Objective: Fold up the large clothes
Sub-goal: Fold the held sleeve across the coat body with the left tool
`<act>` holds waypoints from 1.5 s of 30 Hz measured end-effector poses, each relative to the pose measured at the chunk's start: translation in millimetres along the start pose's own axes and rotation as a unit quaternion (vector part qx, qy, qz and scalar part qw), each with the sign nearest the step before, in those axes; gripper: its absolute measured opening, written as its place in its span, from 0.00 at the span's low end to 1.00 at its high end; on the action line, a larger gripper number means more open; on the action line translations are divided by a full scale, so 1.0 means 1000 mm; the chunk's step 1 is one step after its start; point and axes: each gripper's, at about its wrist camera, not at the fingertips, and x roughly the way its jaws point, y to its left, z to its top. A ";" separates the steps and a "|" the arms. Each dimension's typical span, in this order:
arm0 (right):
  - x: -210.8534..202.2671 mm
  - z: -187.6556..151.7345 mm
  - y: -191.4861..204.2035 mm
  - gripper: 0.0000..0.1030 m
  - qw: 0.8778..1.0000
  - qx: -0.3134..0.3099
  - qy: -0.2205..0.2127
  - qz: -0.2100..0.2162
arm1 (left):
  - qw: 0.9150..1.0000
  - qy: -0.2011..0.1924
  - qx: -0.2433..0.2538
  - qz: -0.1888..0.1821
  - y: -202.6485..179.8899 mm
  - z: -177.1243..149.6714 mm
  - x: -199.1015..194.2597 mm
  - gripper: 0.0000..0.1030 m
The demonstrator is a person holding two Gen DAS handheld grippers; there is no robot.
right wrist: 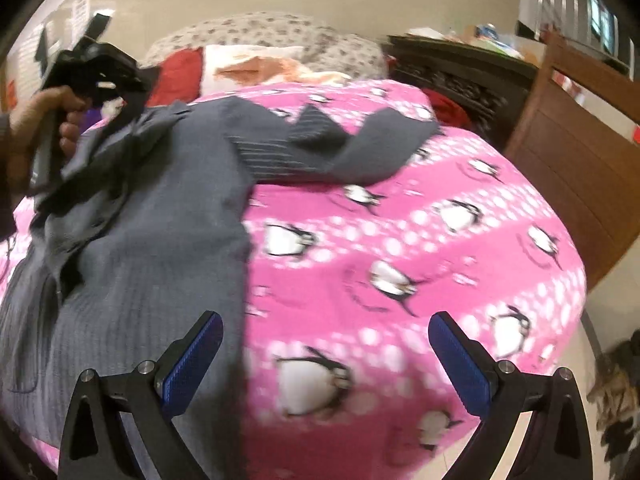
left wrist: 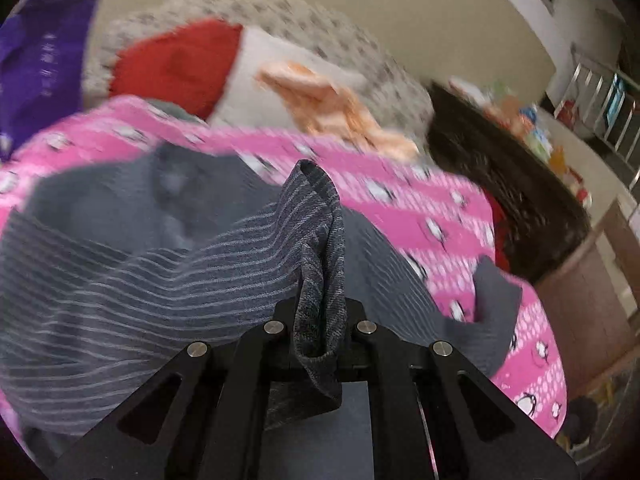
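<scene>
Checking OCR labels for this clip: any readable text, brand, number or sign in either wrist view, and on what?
None can be read.
purple bag: pale marks, too blurred to read.
wall papers: too small and blurred.
packages on the dark cabinet: print blurred.
grey garment, pink penguin blanket: pictures and stripes only, no text.

Grey striped-lined garment [right wrist: 168, 216] sprawled on pink bedspread, one fold pinched up, sleeve flopped sideways.

The left hand-held gripper [left wrist: 318, 316] pinches a fold of the grey striped garment [left wrist: 120, 264]. The garment lies on the pink penguin blanket [left wrist: 400, 200]. Beyond the blanket sits a red pillow [left wrist: 180, 64].
</scene>
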 end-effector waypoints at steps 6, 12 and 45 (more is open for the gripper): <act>0.000 -0.014 -0.042 0.98 0.999 0.033 0.014 -0.032 | 0.996 0.086 0.016 0.028 -0.028 -0.054 0.065 0.06; 0.005 -0.017 -0.054 0.98 0.998 0.046 0.023 -0.040 | 0.994 0.111 -0.007 -0.017 -0.020 -0.065 0.054 0.41; 0.225 0.195 0.144 0.26 0.979 -0.111 0.001 0.171 | 0.968 0.006 -0.041 0.247 0.226 -0.052 -0.037 0.23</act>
